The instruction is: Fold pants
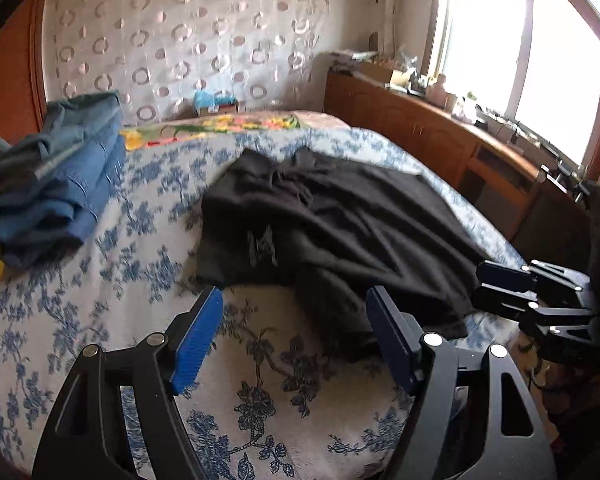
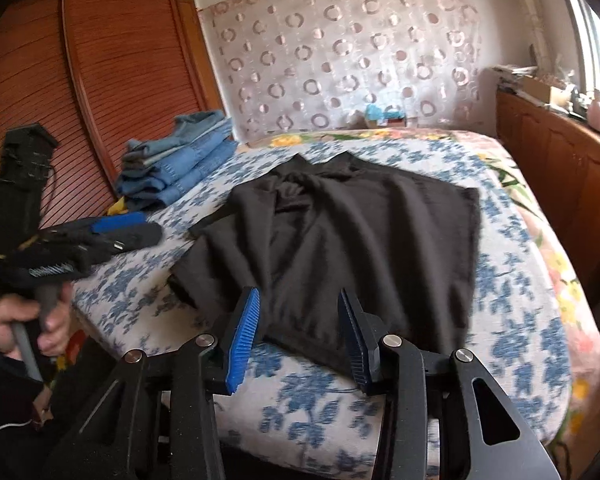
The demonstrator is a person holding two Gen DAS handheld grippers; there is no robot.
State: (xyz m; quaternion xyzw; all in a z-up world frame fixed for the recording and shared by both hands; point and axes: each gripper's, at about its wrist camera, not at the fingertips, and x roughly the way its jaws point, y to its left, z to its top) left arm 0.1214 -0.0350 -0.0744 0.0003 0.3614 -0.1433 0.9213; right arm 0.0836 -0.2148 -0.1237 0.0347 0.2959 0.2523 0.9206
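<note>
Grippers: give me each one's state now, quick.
Left gripper: jaws open, nothing held, above the bed near the black pants.
Right gripper: jaws open over the pants' near edge, not gripping.

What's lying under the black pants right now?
The black pants lie straight on the blue-flowered bedspread, which shows all around them. Nothing else pokes out at the edges. Whatever might sit beneath the rumpled cloth is covered, so I cannot tell.
</note>
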